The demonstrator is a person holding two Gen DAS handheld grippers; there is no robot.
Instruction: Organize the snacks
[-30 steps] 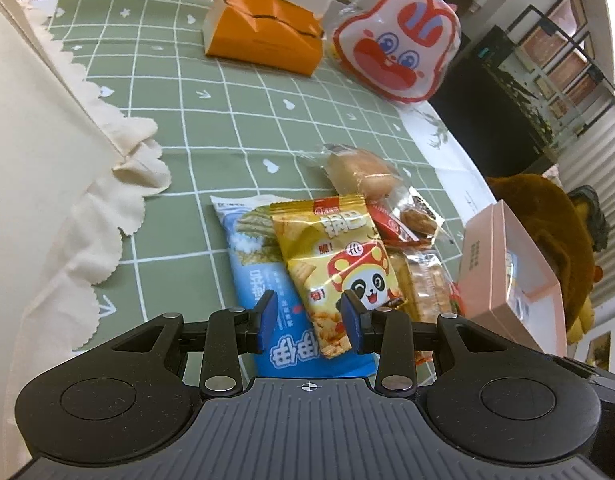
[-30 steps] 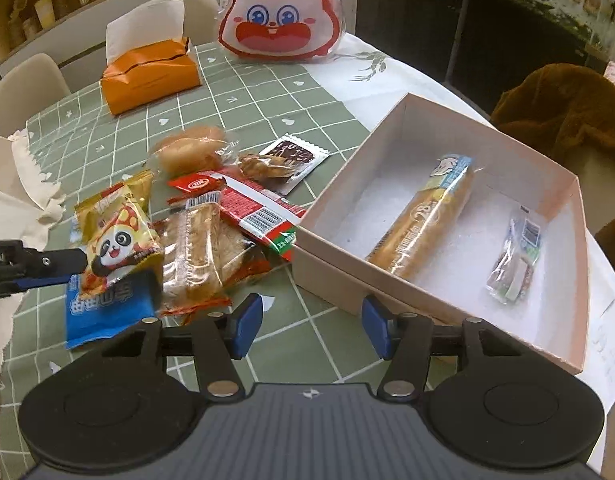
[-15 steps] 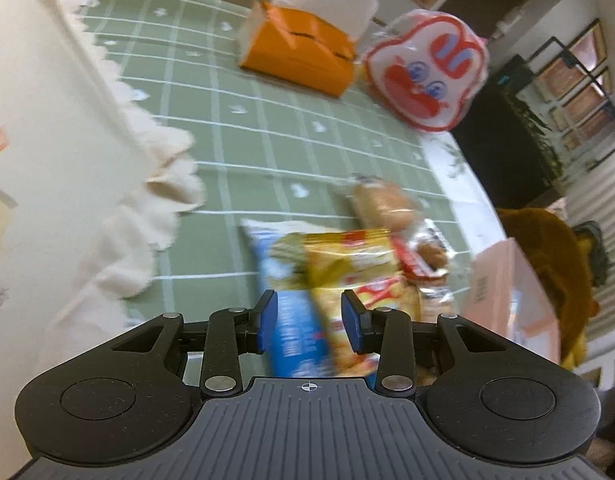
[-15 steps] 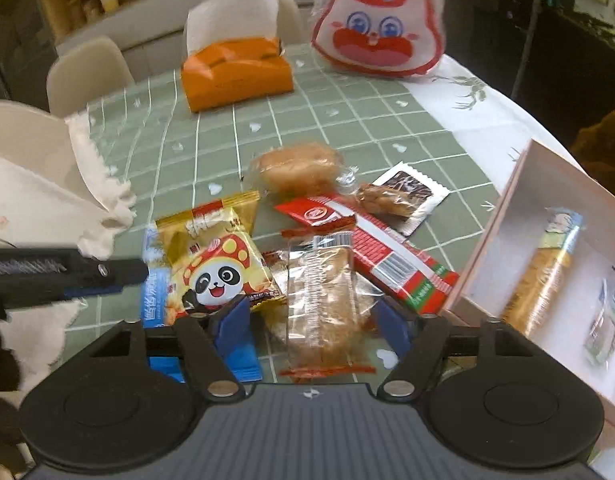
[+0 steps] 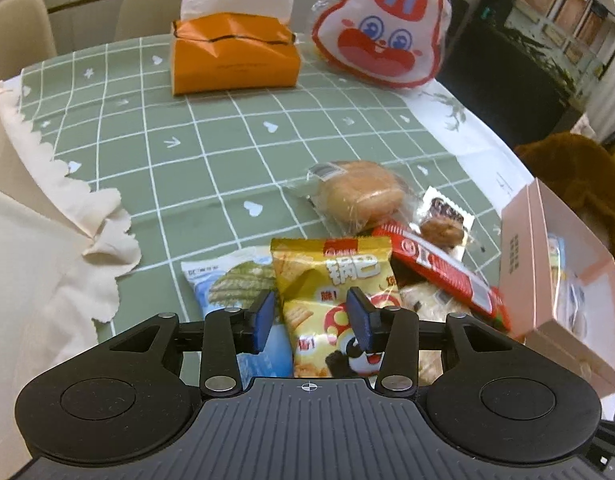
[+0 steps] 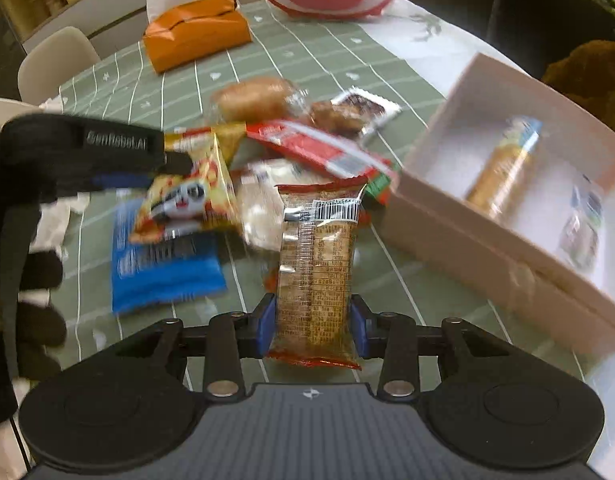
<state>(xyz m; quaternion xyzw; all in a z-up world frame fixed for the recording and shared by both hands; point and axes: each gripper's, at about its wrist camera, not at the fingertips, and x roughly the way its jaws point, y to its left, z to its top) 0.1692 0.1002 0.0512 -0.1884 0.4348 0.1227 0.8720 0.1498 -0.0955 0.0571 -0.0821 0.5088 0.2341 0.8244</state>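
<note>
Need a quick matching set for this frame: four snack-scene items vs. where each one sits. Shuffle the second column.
Items:
1. clear-wrapped brown biscuit pack
2. yellow panda-print chip bag
3. long golden snack tube
4. orange tissue box

Places:
A. inside the pink cardboard box
B. far side of the green checked tablecloth
C. clamped by the right gripper fingers
D. between the left gripper fingers

Pairs: 1-C, 2-D, 3-A, 4-B

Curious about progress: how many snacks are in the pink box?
2 in the box: a long yellow pack in the middle, a small clear pack further right. Others may be hidden.
</note>
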